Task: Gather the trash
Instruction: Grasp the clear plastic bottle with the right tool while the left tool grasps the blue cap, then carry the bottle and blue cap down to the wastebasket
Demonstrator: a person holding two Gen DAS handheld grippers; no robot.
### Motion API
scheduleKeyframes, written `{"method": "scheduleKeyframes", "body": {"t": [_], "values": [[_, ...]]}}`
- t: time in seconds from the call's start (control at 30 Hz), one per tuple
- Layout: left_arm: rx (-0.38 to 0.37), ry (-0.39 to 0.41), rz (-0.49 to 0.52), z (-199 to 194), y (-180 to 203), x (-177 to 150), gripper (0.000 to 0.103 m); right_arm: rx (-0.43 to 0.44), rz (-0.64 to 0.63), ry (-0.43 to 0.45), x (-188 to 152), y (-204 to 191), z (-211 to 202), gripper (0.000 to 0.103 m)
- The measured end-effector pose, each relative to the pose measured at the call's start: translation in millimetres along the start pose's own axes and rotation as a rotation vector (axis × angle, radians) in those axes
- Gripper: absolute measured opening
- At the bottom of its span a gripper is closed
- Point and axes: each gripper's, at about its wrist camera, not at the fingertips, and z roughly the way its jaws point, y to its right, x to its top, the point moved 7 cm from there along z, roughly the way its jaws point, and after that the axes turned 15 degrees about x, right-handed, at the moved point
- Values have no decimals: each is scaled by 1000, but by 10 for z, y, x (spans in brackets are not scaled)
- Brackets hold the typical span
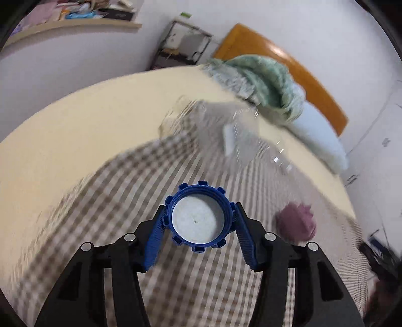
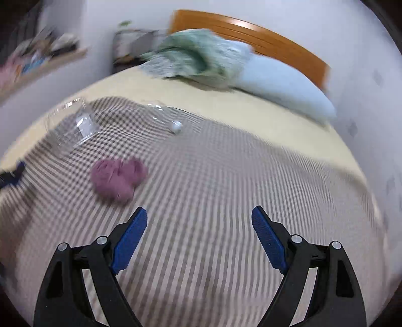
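My left gripper is shut on a blue plastic bottle cap, its white inside facing the camera, held above the checked bedcover. A clear plastic box and a clear bottle lie blurred on the bed beyond it. In the right wrist view my right gripper stands open over the checked cover with nothing between its fingers. Ahead of it lie a crumpled purple wad, the clear plastic box and the clear bottle with a white cap. The purple wad also shows right of the left gripper.
A green blanket and a pale blue pillow lie by the orange headboard. A cluttered shelf hangs on the wall, and a small rack stands beside the bed. The other gripper's dark edge shows at far left.
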Motion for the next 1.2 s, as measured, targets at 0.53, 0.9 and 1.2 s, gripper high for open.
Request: {"method": "scheduleKeyframes", "body": {"t": [0.53, 0.9, 1.2], "values": [[7, -50, 247, 874, 307, 28, 51, 48, -375, -227, 1502, -175, 3013, 60], [17, -60, 262, 837, 250, -39, 51, 157, 155, -225, 169, 451, 1503, 56], [-12, 54, 291, -706, 195, -669, 51, 157, 475, -145, -2011, 155, -778, 55]]}}
